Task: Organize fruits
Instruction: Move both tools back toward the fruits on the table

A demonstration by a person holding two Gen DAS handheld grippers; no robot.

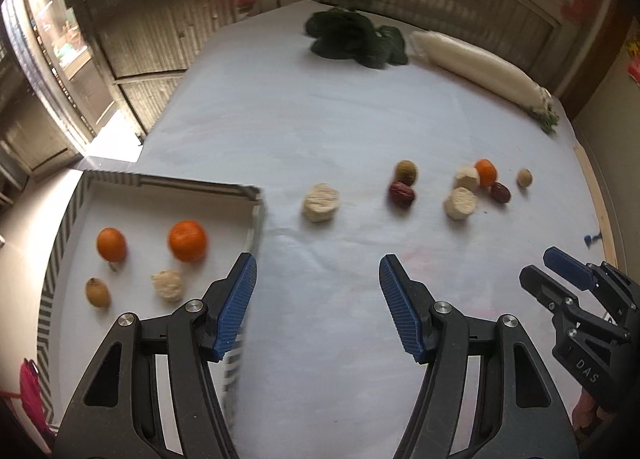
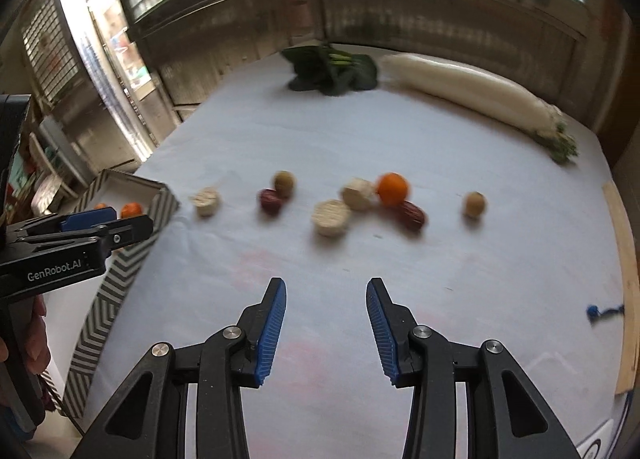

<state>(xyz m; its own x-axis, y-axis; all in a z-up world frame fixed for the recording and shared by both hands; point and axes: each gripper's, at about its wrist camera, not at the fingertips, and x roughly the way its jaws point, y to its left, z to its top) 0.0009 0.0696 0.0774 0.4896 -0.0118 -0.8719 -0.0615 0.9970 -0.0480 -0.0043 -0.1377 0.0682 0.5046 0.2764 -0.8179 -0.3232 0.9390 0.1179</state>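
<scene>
A striped-rim tray at the left holds two oranges, a pale round slice and a small brown fruit. Loose on the white table lie pale round slices, red dates, a green-brown fruit, an orange and a small tan fruit. My left gripper is open and empty, above the tray's right edge. My right gripper is open and empty, short of the loose fruit. The tray also shows in the right wrist view.
A long white radish and dark leafy greens lie at the table's far end. A wooden strip runs along the right edge, with a small blue object beside it. Wooden panelled walls and windows stand behind.
</scene>
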